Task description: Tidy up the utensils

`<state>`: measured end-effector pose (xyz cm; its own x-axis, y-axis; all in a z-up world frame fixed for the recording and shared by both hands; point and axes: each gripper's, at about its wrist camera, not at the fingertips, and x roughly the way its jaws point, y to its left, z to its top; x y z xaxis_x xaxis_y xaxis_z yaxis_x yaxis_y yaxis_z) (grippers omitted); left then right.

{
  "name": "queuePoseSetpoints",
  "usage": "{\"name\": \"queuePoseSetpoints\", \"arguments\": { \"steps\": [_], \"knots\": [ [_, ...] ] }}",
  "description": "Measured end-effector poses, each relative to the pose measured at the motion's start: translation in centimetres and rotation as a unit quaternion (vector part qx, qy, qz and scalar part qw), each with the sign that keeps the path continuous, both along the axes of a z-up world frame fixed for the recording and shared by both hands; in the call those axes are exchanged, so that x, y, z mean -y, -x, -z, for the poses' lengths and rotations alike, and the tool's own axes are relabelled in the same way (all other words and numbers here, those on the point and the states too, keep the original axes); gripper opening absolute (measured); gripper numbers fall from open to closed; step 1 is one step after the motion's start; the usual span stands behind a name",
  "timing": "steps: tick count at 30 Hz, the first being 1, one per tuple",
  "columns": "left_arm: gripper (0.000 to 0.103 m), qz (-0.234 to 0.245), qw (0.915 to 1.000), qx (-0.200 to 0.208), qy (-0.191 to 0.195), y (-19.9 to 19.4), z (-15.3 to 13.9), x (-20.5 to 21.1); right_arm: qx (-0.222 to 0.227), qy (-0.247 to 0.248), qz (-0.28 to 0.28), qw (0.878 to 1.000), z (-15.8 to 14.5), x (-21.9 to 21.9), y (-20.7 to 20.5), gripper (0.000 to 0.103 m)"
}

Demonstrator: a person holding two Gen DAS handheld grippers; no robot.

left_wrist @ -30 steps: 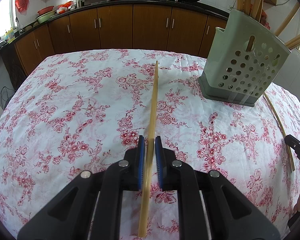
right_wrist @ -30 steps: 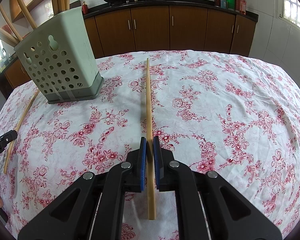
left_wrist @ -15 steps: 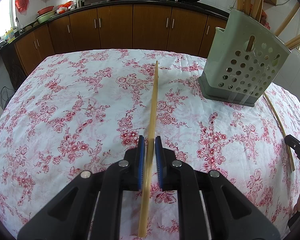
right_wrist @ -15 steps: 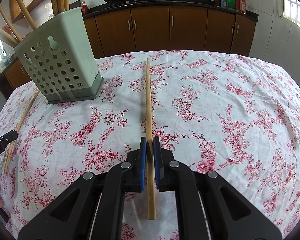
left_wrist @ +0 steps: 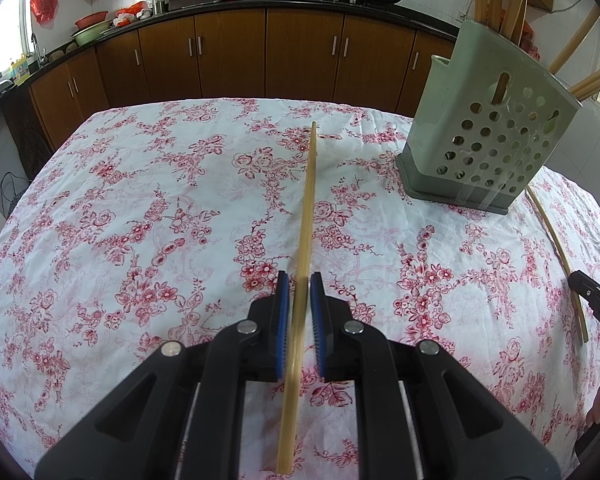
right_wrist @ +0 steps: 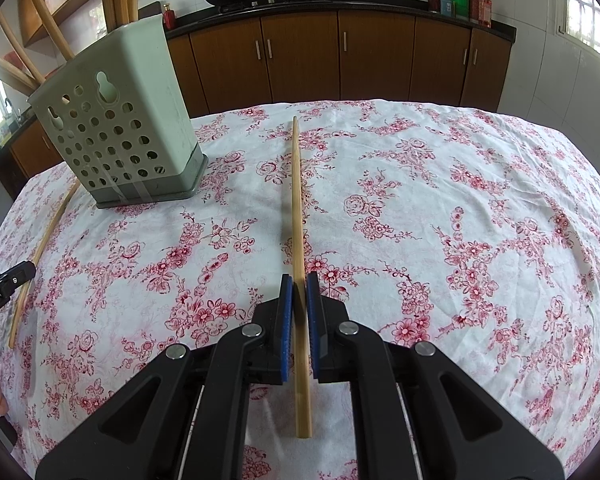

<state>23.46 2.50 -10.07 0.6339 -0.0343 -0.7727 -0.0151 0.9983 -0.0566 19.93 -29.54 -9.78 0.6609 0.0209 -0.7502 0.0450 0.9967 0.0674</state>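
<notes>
Bamboo chopsticks lay on the floral tablecloth (left_wrist: 140,200), one pinched between each gripper's blue pads: left gripper (left_wrist: 299,280) on its chopstick (left_wrist: 306,208), right gripper (right_wrist: 299,282) on its chopstick (right_wrist: 297,200). Another chopstick (left_wrist: 558,240) beside the green holder (left_wrist: 484,128) ran partly behind it. Lettering on the opposite gripper read "DAS", cut off.

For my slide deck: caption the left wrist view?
Left gripper shut on a chopstick, pointing past the green utensil holder.
</notes>
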Motion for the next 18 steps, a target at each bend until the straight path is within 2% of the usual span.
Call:
{"name": "queuePoseSetpoints", "arguments": {
  "steps": [10, 14, 15, 18],
  "knots": [
    [0.014, 0.015, 0.9993, -0.002, -0.034, 2.7, -0.1, -0.3, 0.000, -0.002, -0.003, 1.000, 0.2, 0.1, 1.6, 0.008],
    [0.009, 0.024, 0.9988, -0.003, -0.043, 3.0, -0.1, -0.2, 0.002, 0.008, -0.001, 1.000, 0.0, 0.1, 1.8, 0.008],
    [0.008, 0.027, 0.9987, -0.003, -0.043, 3.0, -0.3, -0.2, 0.010, 0.006, -0.001, 1.000, -0.5, 0.2, 2.0, 0.008],
    [0.008, 0.031, 0.9985, 0.034, -0.028, 3.7, -2.6, -0.7, 0.047, 0.009, -0.001, 0.999, -2.7, 0.1, 3.2, 0.008]
  ]
}}
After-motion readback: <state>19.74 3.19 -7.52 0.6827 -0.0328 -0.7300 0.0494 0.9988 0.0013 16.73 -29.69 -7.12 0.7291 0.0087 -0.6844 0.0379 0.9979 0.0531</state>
